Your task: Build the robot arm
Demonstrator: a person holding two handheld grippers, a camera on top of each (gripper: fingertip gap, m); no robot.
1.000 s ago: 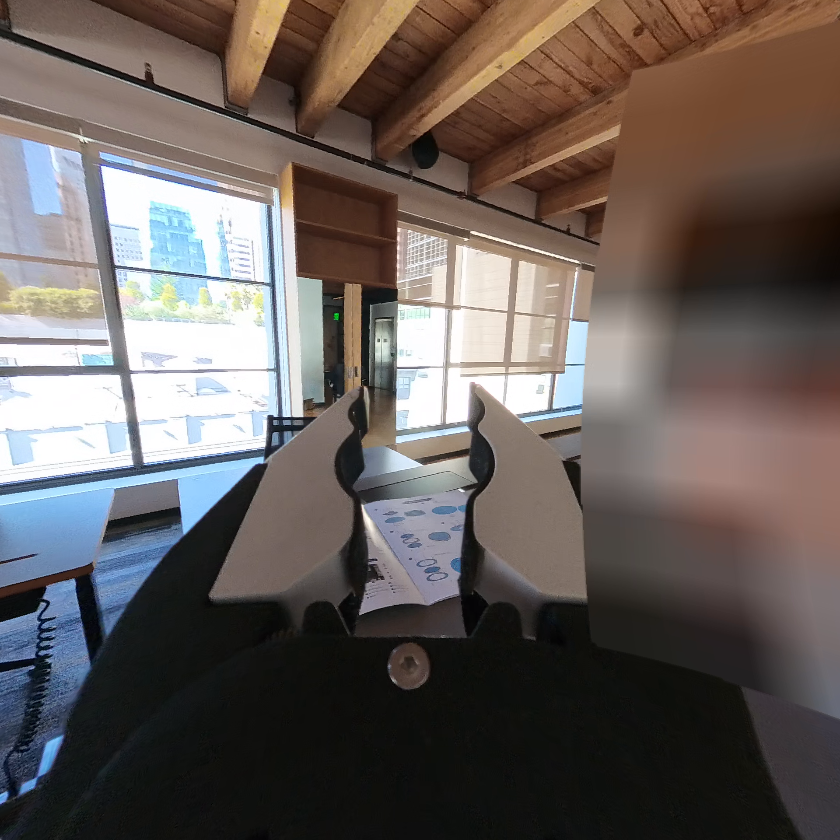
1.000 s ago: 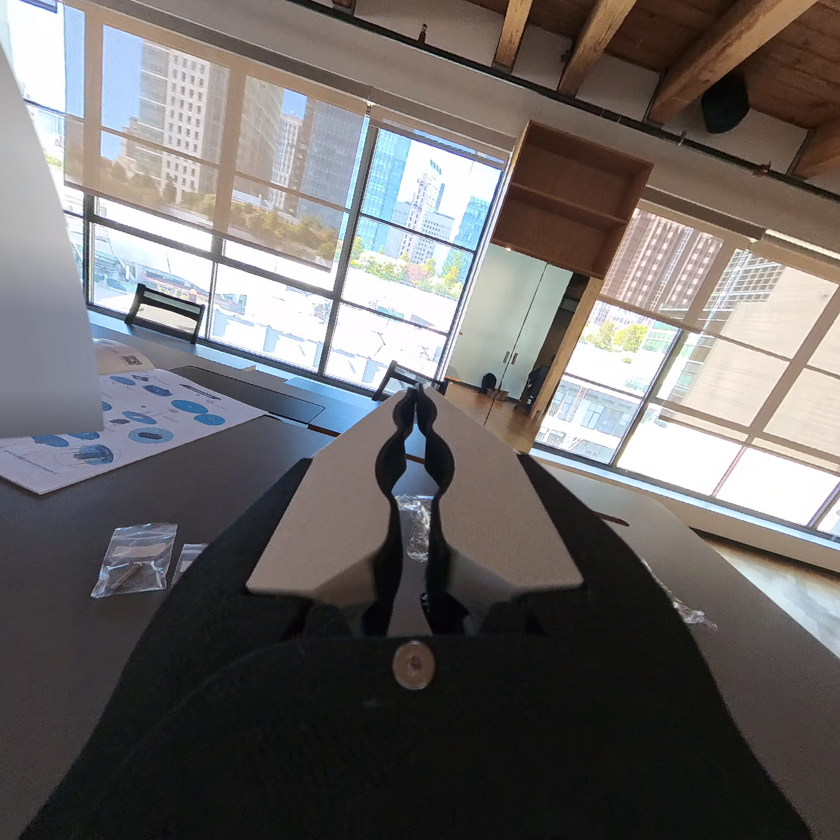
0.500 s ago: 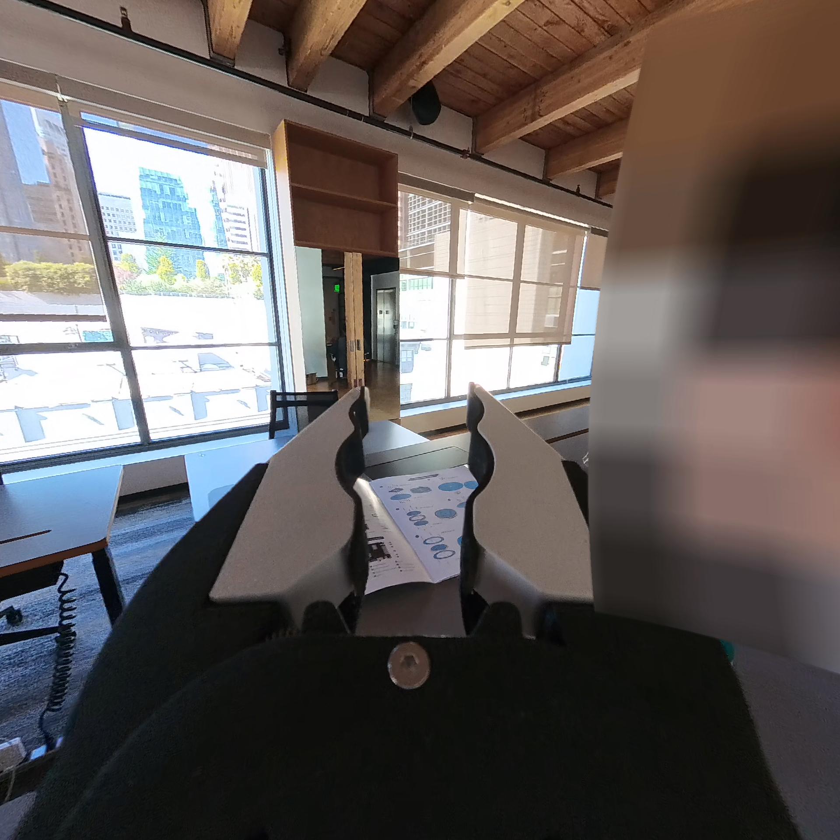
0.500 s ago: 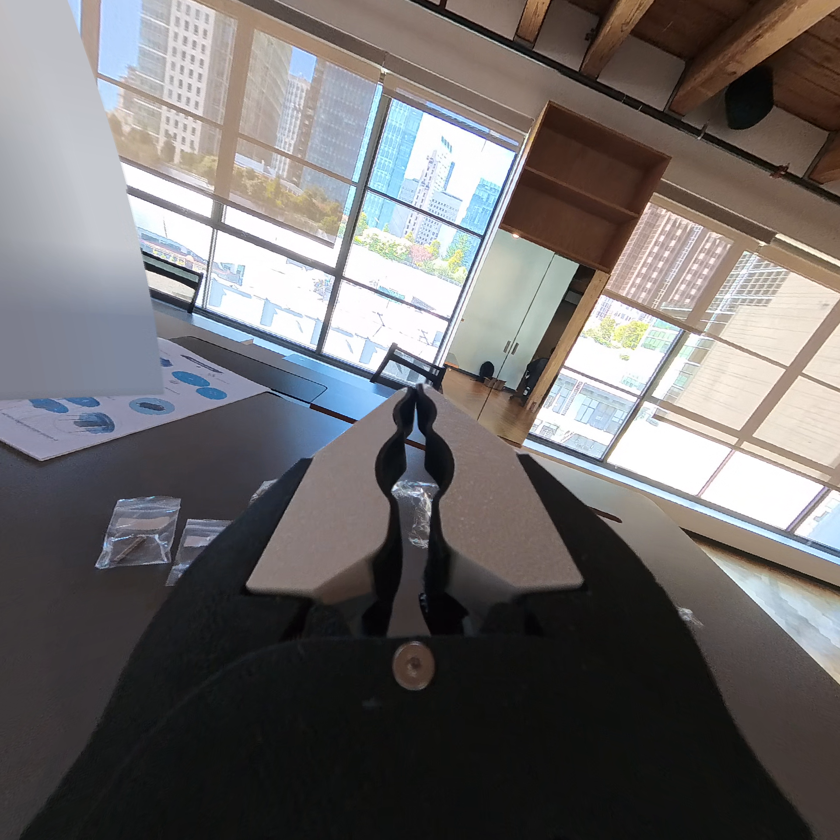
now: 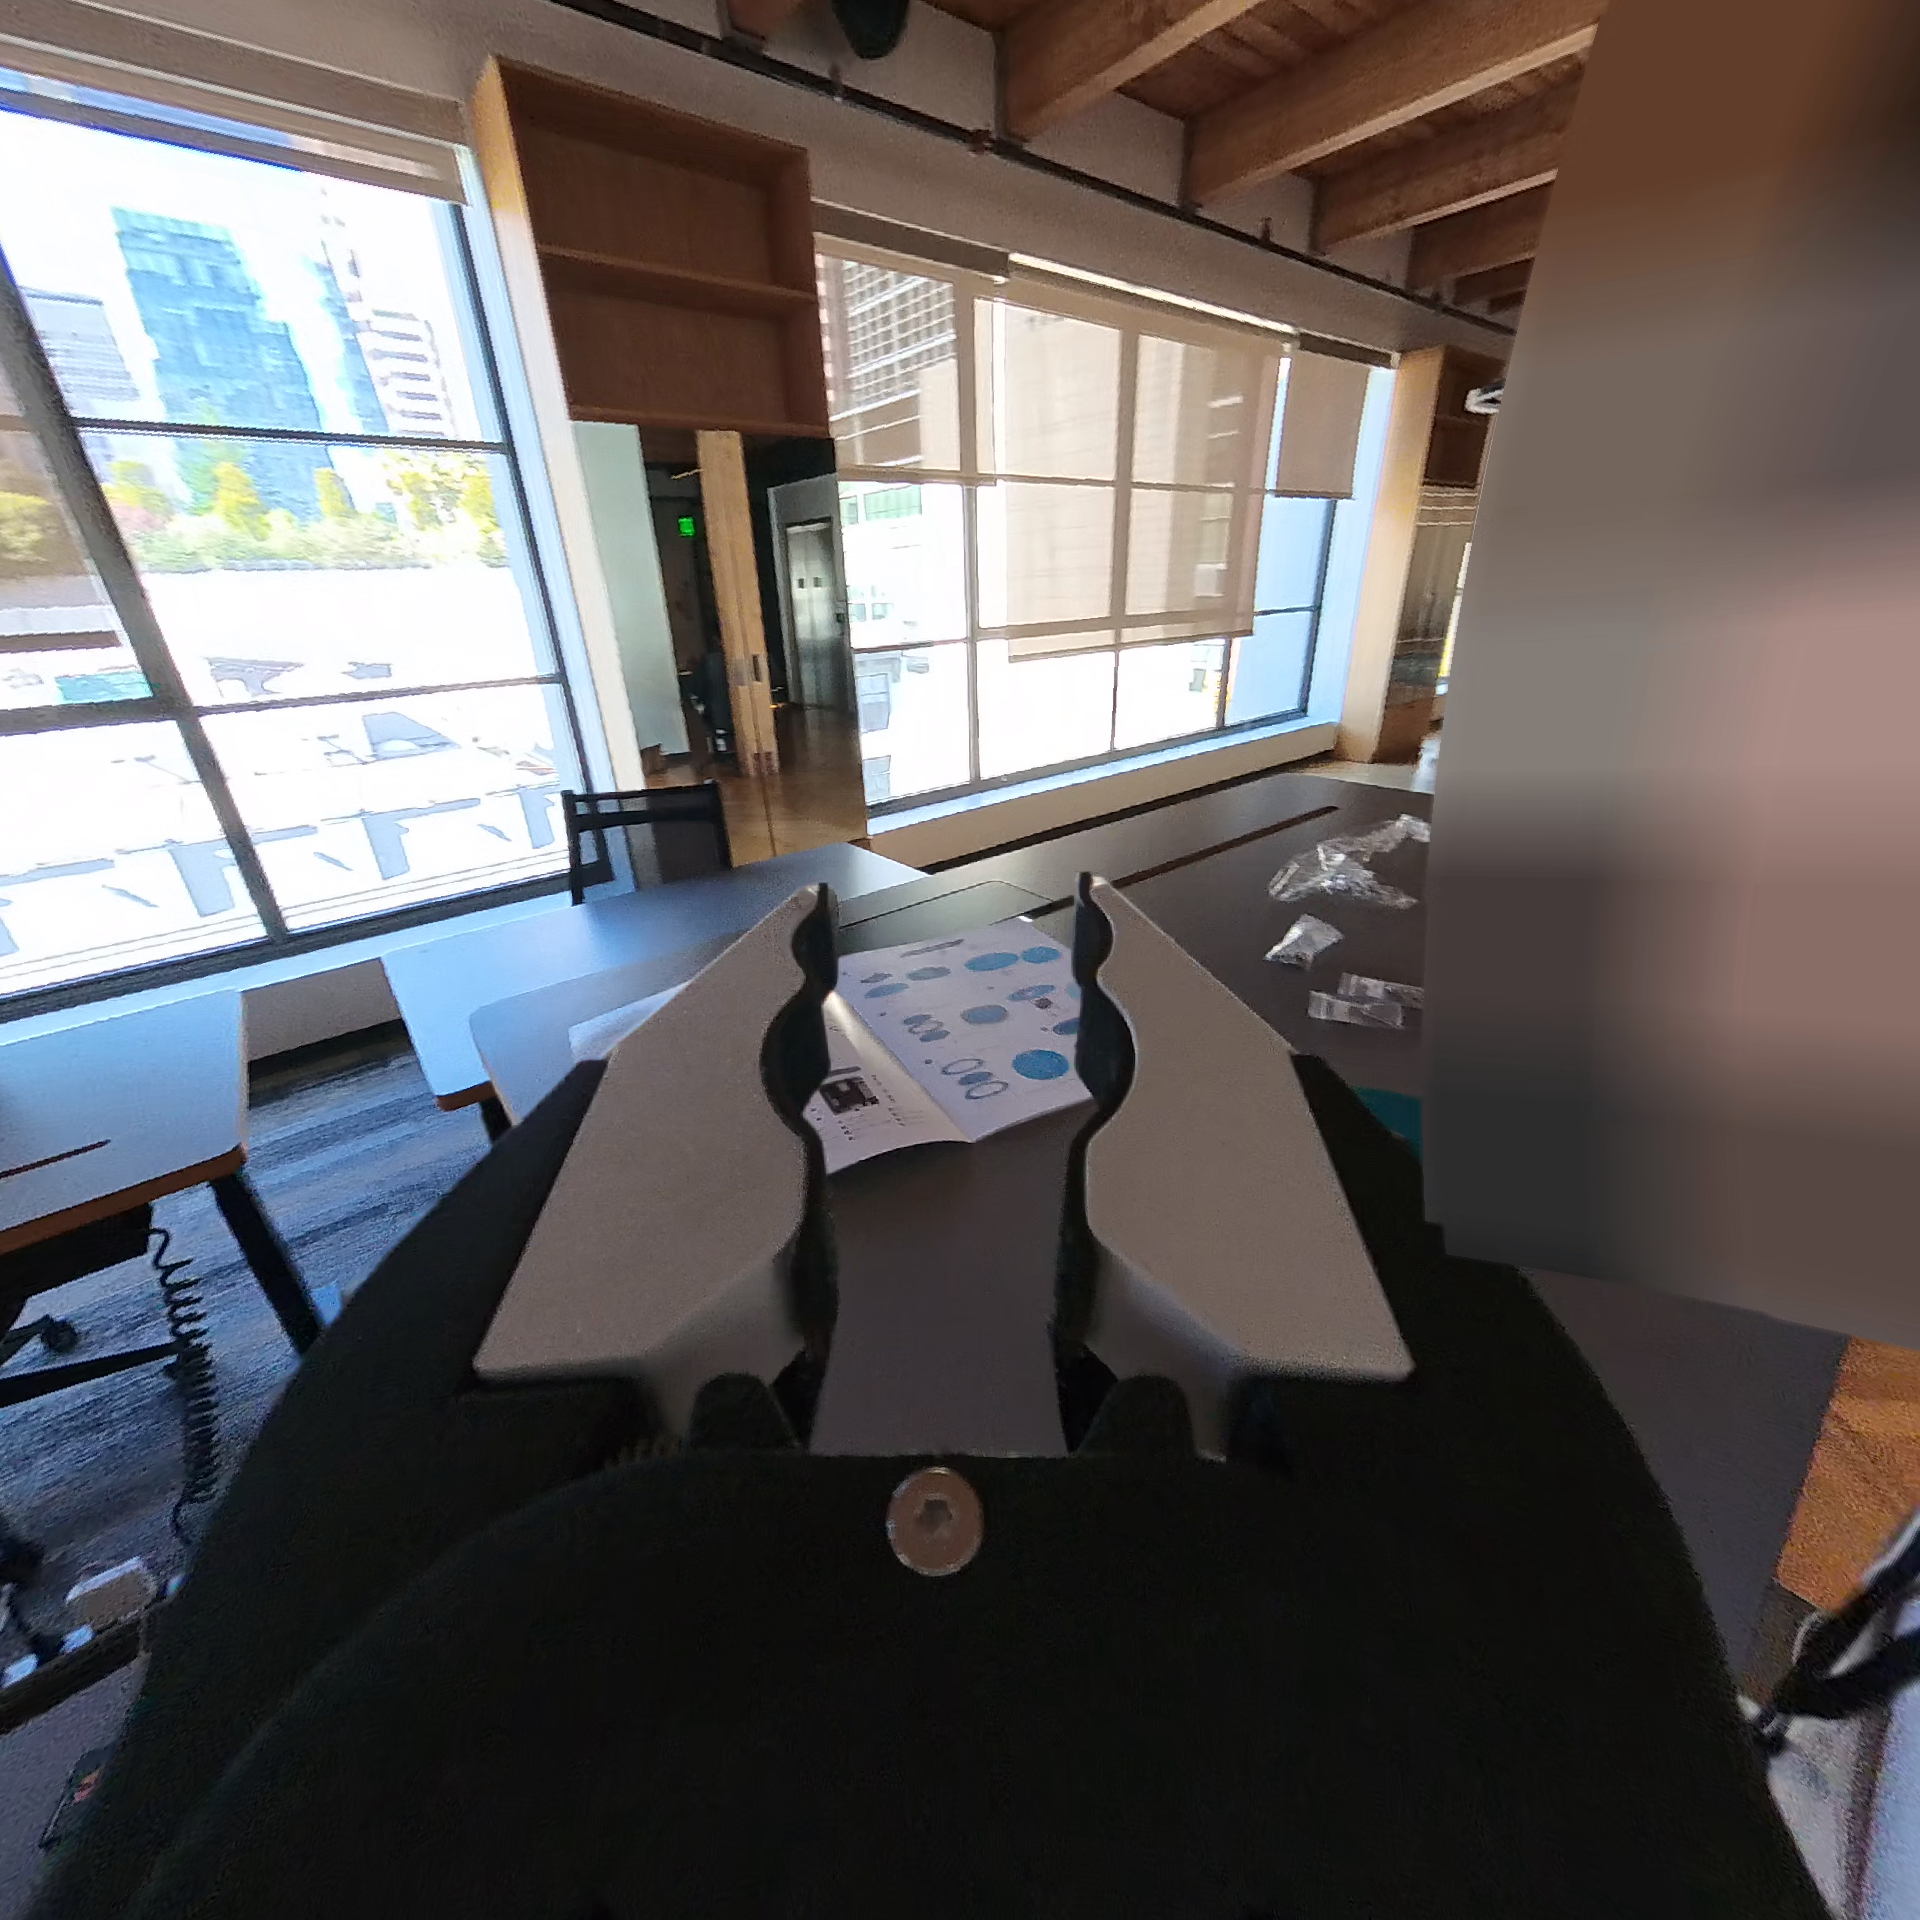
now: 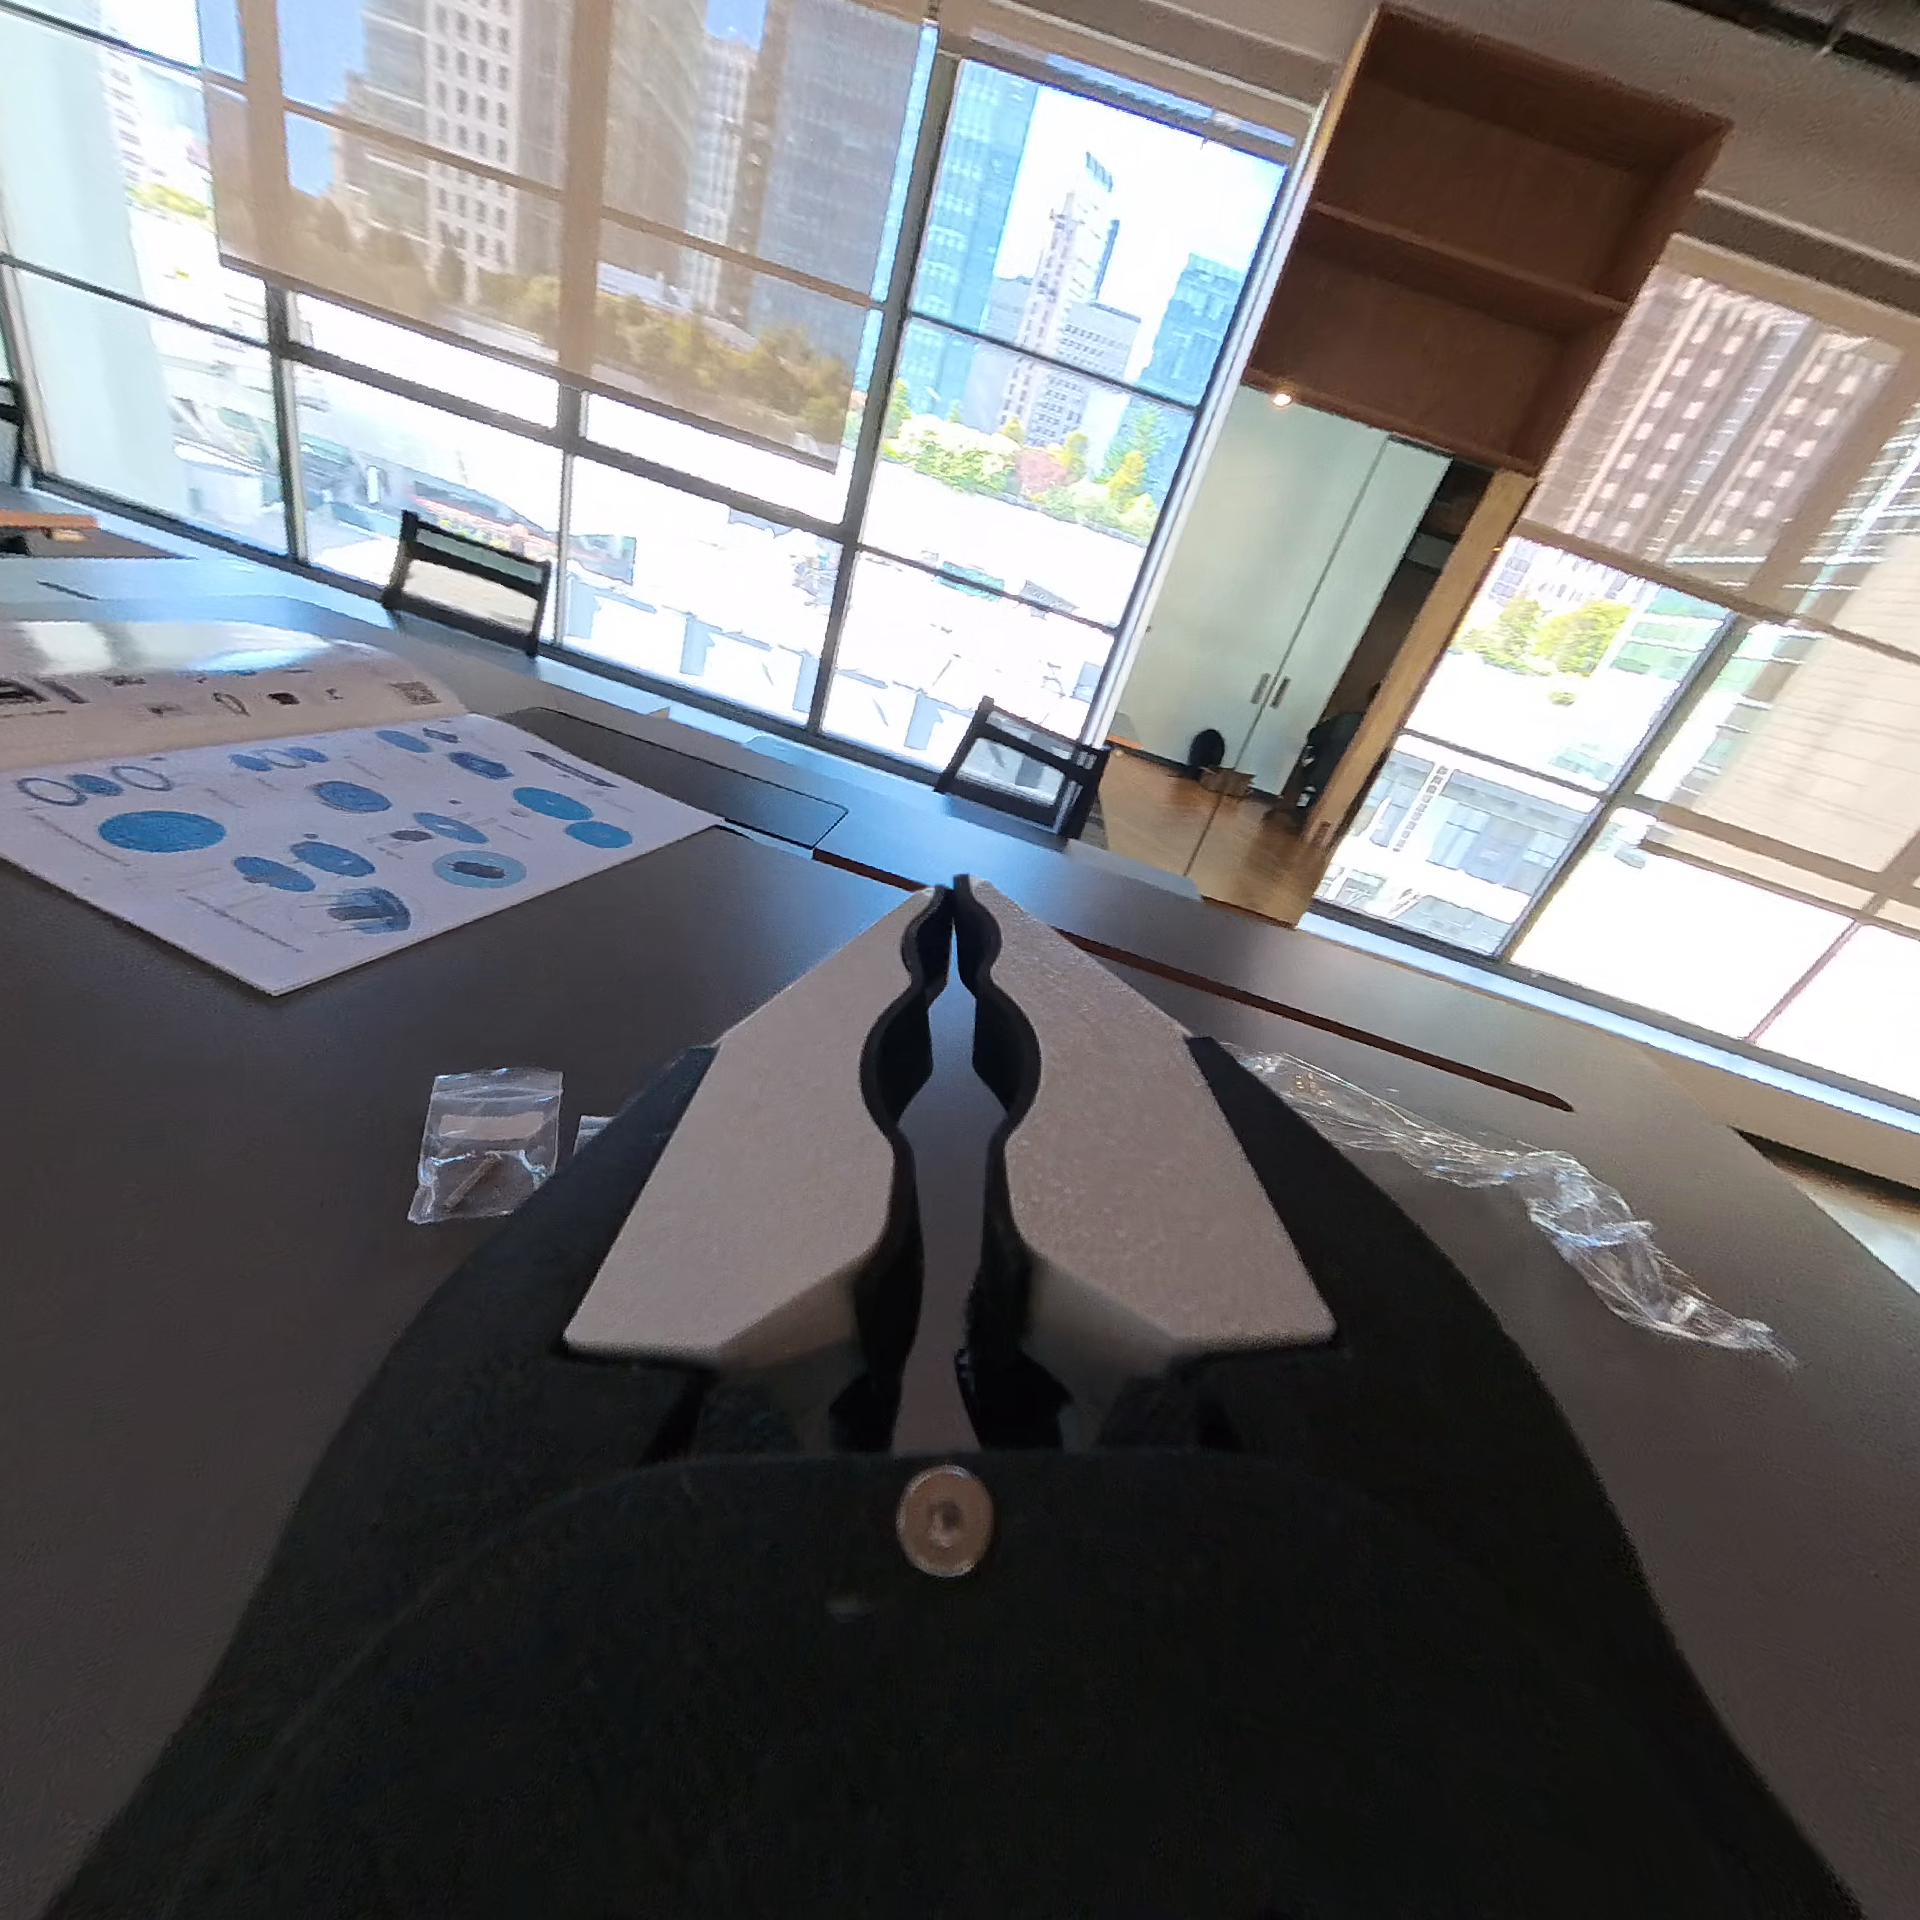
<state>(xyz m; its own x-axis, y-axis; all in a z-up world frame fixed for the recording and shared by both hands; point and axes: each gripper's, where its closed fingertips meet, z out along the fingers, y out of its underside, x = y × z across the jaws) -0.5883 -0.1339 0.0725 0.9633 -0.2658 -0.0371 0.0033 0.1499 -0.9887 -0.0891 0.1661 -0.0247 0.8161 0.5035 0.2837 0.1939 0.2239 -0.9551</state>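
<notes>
My left gripper (image 5: 956, 899) is open and empty, held above a dark table (image 5: 935, 1247). Between its fingers shows a white instruction sheet with blue diagrams (image 5: 956, 1029), lying flat on the table. My right gripper (image 6: 951, 896) is shut with nothing between its fingers, low over the same table (image 6: 208, 1143). The sheet (image 6: 312, 831) lies to its far left. A small clear bag of hardware (image 6: 483, 1143) lies just left of the right gripper's fingers. Crumpled clear plastic wrap (image 6: 1507, 1195) lies to its right.
Several small clear bags (image 5: 1361, 1003) and crumpled wrap (image 5: 1351, 862) lie right of the sheet. Black chairs (image 6: 1023, 764) stand at the table's far edge before tall windows. A second table (image 5: 114, 1101) and a coiled cable (image 5: 187, 1351) are at the left. The tips of one gripper are about 60 cm away from the tips of the other.
Both views have tipped down and turned, so more of the table shows. The small bags have come into the left wrist view. The bag seen through the right gripper's gap is gone from it.
</notes>
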